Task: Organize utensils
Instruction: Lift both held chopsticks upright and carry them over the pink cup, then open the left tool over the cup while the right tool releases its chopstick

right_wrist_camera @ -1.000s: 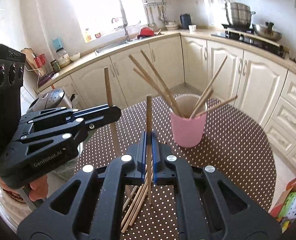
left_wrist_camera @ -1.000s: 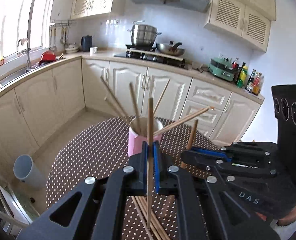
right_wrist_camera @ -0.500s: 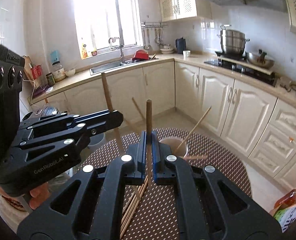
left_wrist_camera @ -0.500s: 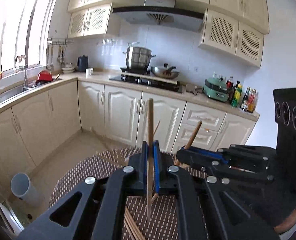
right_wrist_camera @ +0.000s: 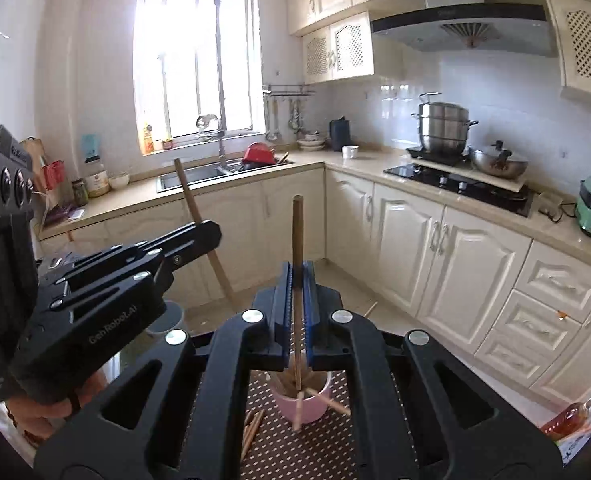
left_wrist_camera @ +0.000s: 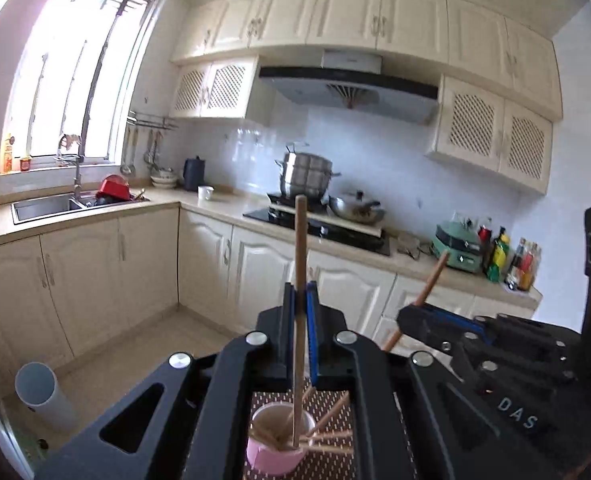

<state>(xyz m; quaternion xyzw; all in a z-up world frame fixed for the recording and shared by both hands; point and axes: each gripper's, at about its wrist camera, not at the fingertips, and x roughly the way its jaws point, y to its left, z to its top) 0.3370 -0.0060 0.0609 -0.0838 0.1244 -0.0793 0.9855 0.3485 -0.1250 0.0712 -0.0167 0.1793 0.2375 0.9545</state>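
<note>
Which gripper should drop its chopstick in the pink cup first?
Probably the left gripper: its chopstick points down into the pink cup. The right gripper's chopstick tip appears to hang in front of the cup wall.

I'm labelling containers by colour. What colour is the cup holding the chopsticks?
Pink. The cup shows best in the left wrist view, below the gripper.

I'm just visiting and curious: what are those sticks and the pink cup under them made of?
The chopstick in the left gripper and the chopstick in the right gripper look like plain wood or bamboo: matte tan, with no shine. The pink cup has a smooth, slightly glossy wall, so plastic or glazed ceramic; I can't tell which.
</note>
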